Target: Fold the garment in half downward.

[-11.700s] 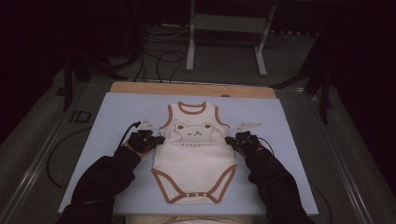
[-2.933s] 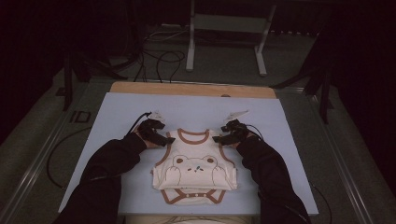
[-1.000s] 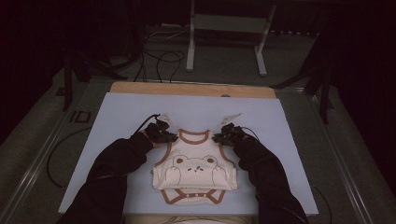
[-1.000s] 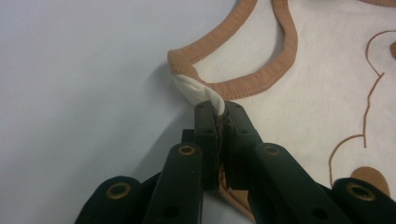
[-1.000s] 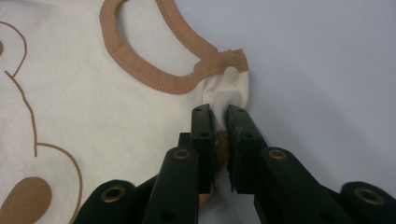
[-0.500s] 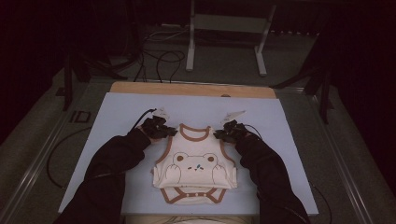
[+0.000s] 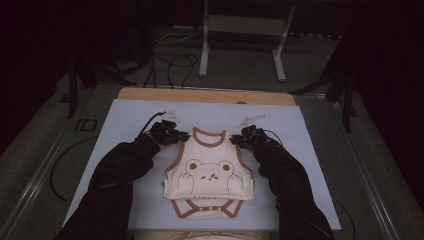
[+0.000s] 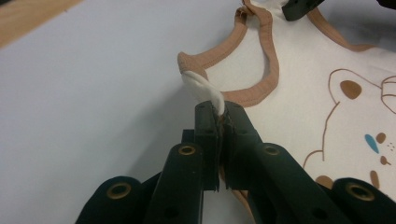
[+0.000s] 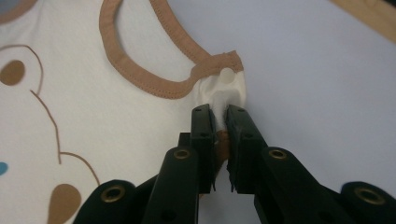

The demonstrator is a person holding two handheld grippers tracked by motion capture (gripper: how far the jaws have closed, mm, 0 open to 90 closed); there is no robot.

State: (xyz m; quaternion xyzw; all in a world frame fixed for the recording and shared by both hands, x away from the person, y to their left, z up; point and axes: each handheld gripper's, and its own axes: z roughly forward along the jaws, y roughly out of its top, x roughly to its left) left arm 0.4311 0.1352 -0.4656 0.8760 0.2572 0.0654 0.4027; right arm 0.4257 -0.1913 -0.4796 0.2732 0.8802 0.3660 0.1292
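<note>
The left gripper (image 8: 219, 112) has its black jaws pressed together on a pinch of cream cloth at one shoulder strap of a baby bodysuit (image 8: 299, 93); the fabric bunches into a small white fold just above the jaw tips. The right gripper (image 9: 218, 112) clamps the other shoulder strap the same way, its jaws narrow with a puckered wad of cloth squeezed between them. From above, the left gripper (image 7: 167, 134) and right gripper (image 7: 248, 137) sit at the two upper corners of the bodysuit (image 7: 207, 175), which lies flat near the middle of a pale blue-grey mat (image 7: 125, 120), its lower part folded up so the snap crotch shows below the front panel. The garment is soft cream knit, edged with stitched tan ribbing around the neck, armholes and leg openings, and printed with a brown-outlined bear face. The mat covers a wooden tabletop (image 7: 200, 95) whose far edge shows bare.
</note>
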